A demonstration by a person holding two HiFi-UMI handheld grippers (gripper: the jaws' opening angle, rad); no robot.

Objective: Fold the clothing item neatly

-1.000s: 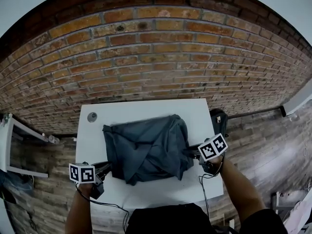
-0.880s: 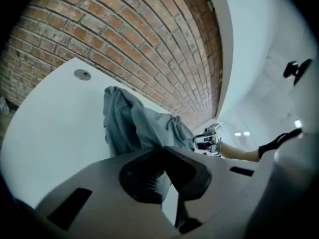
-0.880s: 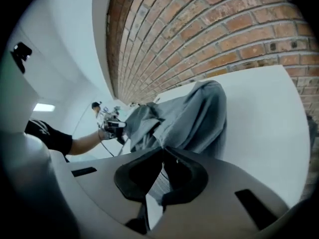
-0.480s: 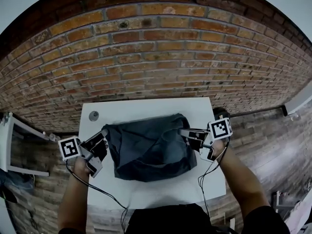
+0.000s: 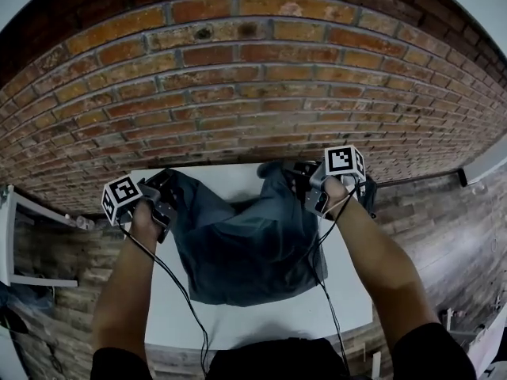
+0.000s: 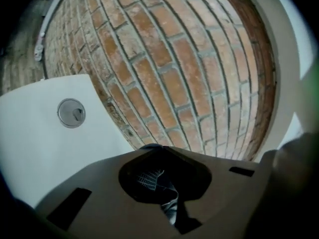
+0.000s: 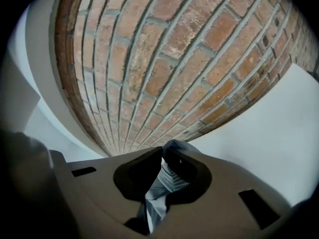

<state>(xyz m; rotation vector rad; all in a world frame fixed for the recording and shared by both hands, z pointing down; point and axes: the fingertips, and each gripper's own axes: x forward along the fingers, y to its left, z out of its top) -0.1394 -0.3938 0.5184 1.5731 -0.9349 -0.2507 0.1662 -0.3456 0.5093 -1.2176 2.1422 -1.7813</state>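
Observation:
A dark grey garment [image 5: 238, 252] hangs and drapes over the white table [image 5: 261, 327] in the head view, held up at its two upper corners. My left gripper [image 5: 168, 188] is shut on the left corner, and a fold of grey cloth [image 6: 167, 203] shows pinched between its jaws in the left gripper view. My right gripper [image 5: 291, 179] is shut on the right corner; striped grey cloth [image 7: 157, 200] runs between its jaws in the right gripper view. Both grippers are raised near the table's far edge, close to the brick wall.
A red brick wall [image 5: 253, 93] stands right behind the table. A round metal disc [image 6: 71, 113] is set in the tabletop near the far left corner. A white shelf [image 5: 12, 236] stands at the left, a dark object [image 5: 366, 192] by the table's right side, and wooden floor around.
Both grippers have lifted and moved away from me toward the wall, carrying the garment's corners. The garment has gone from a crumpled heap to a sheet stretched between the grippers.

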